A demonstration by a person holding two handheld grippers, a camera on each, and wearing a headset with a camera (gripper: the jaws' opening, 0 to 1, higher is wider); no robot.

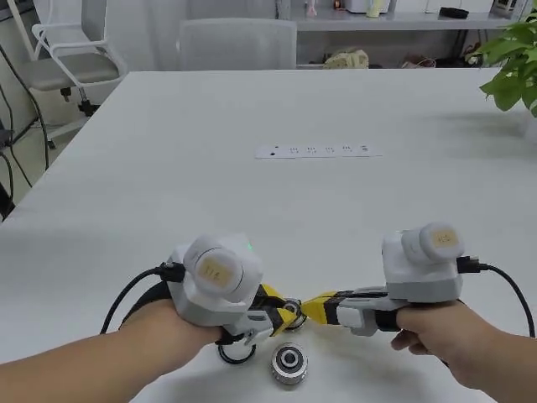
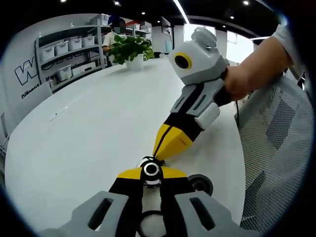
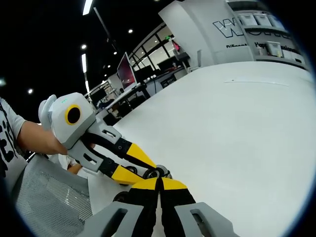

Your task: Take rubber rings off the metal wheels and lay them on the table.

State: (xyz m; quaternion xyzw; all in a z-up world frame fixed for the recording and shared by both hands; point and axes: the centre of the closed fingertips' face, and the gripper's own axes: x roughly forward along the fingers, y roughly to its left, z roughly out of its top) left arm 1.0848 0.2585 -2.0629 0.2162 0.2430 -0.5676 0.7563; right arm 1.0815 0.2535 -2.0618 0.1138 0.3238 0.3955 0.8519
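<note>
My left gripper [image 1: 288,314] [image 2: 151,174] is shut on a small metal wheel [image 1: 293,308] [image 2: 151,169], held just above the white table [image 1: 252,210] near its front edge. From the right, my right gripper [image 1: 309,309] [image 3: 159,181] [image 2: 159,155] meets that wheel with its yellow tips pinched together at the rim, on the black rubber ring there. In the right gripper view the left gripper [image 3: 157,173] reaches in from the left with the wheel. A second metal wheel [image 1: 289,363] [image 2: 201,183] lies flat below the tips. A loose black ring [image 1: 236,353] lies beside it.
A white power strip [image 1: 319,151] lies mid-table. A green plant [image 1: 512,67] stands at the far right edge. Chairs [image 1: 237,42] line the far side, and a mesh chair [image 2: 276,128] is close behind me.
</note>
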